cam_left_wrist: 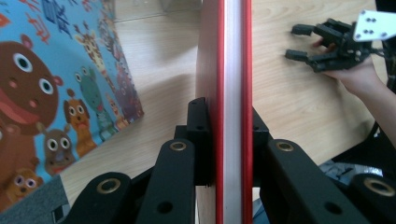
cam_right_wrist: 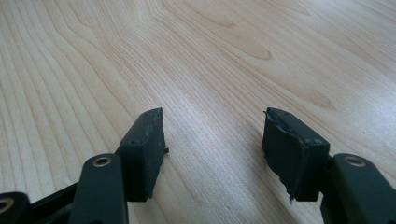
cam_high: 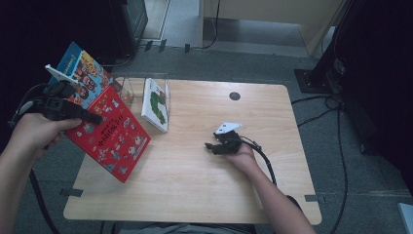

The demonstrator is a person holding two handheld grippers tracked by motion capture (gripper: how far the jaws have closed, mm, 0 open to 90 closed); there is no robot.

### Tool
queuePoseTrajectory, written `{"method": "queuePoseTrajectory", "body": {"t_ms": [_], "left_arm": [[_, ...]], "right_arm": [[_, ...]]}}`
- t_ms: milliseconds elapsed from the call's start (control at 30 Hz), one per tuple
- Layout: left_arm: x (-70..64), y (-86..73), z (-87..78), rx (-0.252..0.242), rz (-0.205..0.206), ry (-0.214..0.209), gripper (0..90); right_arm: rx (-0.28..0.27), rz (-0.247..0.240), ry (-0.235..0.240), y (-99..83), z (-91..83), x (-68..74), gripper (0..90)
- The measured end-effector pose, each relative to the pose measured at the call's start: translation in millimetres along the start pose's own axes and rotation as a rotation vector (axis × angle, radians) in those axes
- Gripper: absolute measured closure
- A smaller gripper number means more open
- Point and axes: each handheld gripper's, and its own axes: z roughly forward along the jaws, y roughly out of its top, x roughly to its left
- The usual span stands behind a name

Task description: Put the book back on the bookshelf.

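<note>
left gripper [cam_high: 92, 118]: jaws clamped on red book [cam_high: 111, 132], page edge between pads | right gripper [cam_high: 210, 146]: jaws wide, empty, resting on table [cam_high: 204, 195] | advice: keep grip firm, book upright, steer toward clear stand [cam_high: 127, 87] beside the standing book [cam_high: 157, 104].

Three picture books: red [cam_high: 111, 134], blue [cam_high: 83, 73], white [cam_high: 157, 103]; two grippers.

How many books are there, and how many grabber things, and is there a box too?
Books: 3: the red book clamped in the left gripper, the blue book behind it, and the white book leaning in the clear stand.
Grippers: 2: the left one and the right gripper, open over the table.
Clear stands: 1.
Total: 6.
</note>
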Motion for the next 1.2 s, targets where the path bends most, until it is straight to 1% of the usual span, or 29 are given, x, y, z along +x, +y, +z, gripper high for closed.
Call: {"method": "queuePoseTrajectory", "body": {"t_ms": [67,100,200,333,400,500,567,700,967,1067,1200], "left_arm": [[1.6,5.5,0.8,0.001,-0.013,0.011,79.9],[1.7,8.1,1.5,-0.009,-0.026,0.017,80.0],[2.9,13.9,2.9,-0.048,-0.036,0.037,79.9],[8.2,22.5,6.1,-0.066,-0.085,0.045,79.9],[11.7,27.2,9.3,-0.065,-0.114,0.046,80.0],[13.7,35.0,14.6,-0.066,-0.141,0.066,79.9],[14.6,40.3,16.7,-0.069,-0.152,0.073,79.8],[18.1,48.9,19.3,-0.082,-0.173,0.074,79.7],[24.8,63.6,22.9,-0.102,-0.212,0.108,79.7],[27.0,68.5,23.7,-0.121,-0.221,0.101,79.5],[27.9,75.8,25.7,-0.121,-0.22,0.099,79.5]], "right_arm": [[0.0,0.0,0.0,0.0,0.1,0.1,39.0],[0.0,0.001,-0.001,0.1,0.1,0.3,38.8],[0.001,0.001,-0.002,0.2,0.3,0.7,38.4],[0.001,0.001,0.0,0.8,1.0,1.4,38.1],[0.002,-0.002,0.002,1.3,1.4,1.7,38.2],[-0.001,-0.007,0.004,1.8,2.3,2.2,38.2],[0.0,-0.006,0.005,2.0,2.4,2.6,38.1],[0.0,-0.005,0.005,2.0,2.5,2.7,38.2],[0.0,-0.004,0.004,2.0,2.5,2.9,38.2],[0.0,-0.002,0.0,1.9,2.4,3.4,38.4],[-0.002,-0.005,0.001,1.7,2.3,3.6,38.3]]}}
